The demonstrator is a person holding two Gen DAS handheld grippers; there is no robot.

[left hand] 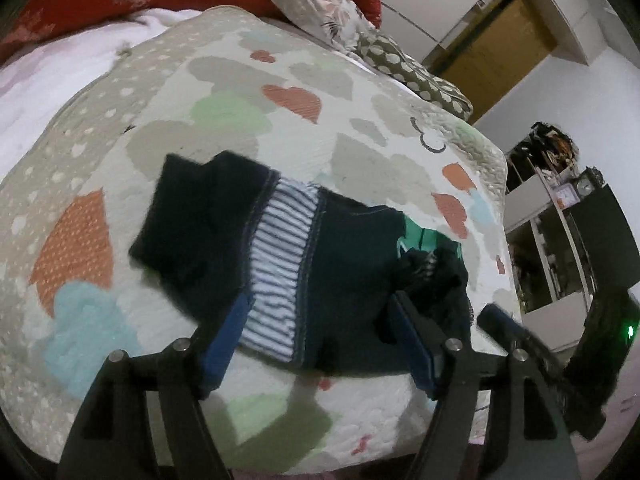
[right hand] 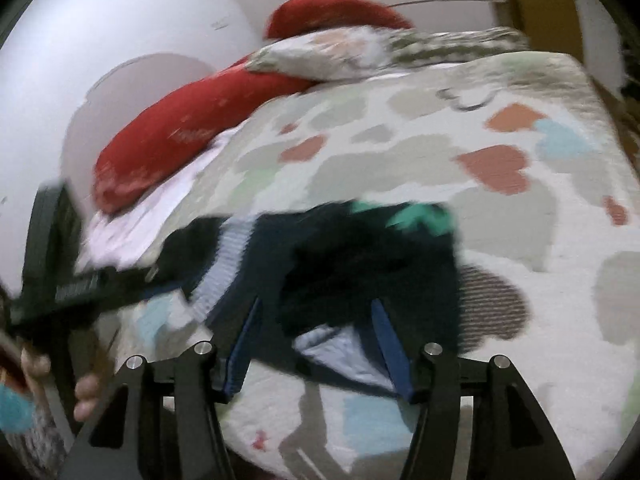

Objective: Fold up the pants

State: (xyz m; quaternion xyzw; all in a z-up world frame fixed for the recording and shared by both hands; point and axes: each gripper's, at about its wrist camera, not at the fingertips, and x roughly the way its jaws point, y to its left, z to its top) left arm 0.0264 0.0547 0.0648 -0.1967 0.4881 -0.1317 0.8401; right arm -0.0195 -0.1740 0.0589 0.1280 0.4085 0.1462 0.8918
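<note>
Spread wide and holding nothing above the near edge of a heart-patterned quilted bedspread (left hand: 280, 80): left gripper (left hand: 320, 332) and right gripper (right hand: 316, 336), poised over rumpled dark navy pants with a striped panel (left hand: 280, 256), likely about to pinch a hem.

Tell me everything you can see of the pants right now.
The pants are small, dark navy soft fabric with a white-and-navy striped panel edged in light stitching and a green patch at one end. They lie rumpled, partly folded over, on the heart-print quilt. That green end is bunched into a dark lump. Both grippers, left and right, are open over the near edge; neither clearly grips the cloth. The right view is blurred.
</note>
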